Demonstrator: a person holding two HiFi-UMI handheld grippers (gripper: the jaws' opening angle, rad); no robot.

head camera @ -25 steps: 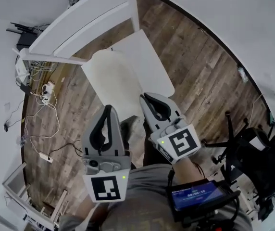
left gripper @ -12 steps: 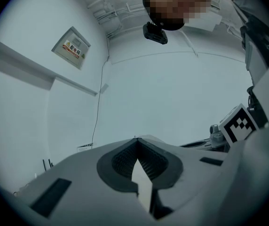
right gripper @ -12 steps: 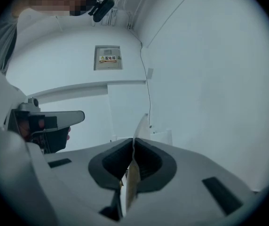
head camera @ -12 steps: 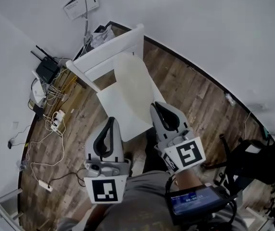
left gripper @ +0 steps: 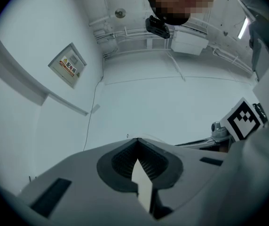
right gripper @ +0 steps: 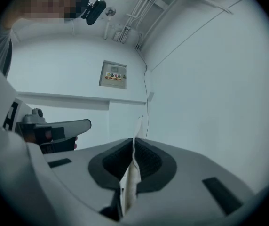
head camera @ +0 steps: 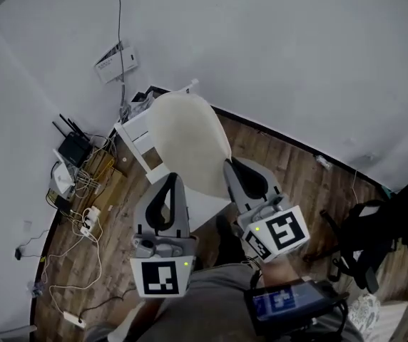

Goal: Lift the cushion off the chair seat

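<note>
Two grips are on: left tongs (head camera: 169, 182) and right tongs (head camera: 235, 168) each pinch the cushion (head camera: 187, 142) by its near edge, and it's clear above the chair (head camera: 137, 134). It looks light, thin and floppy, so widely spaced edge holds suit it.

The right gripper (right gripper: 134, 144) had its jaws pressed together on a thin cream edge of the cushion (right gripper: 129, 179), which stood upright between the pads. The left gripper (right gripper: 78, 125) showed at the left. Behind, a small sign (right gripper: 114, 75) hung on the white wall, near a thin cable (right gripper: 146, 91).
</note>
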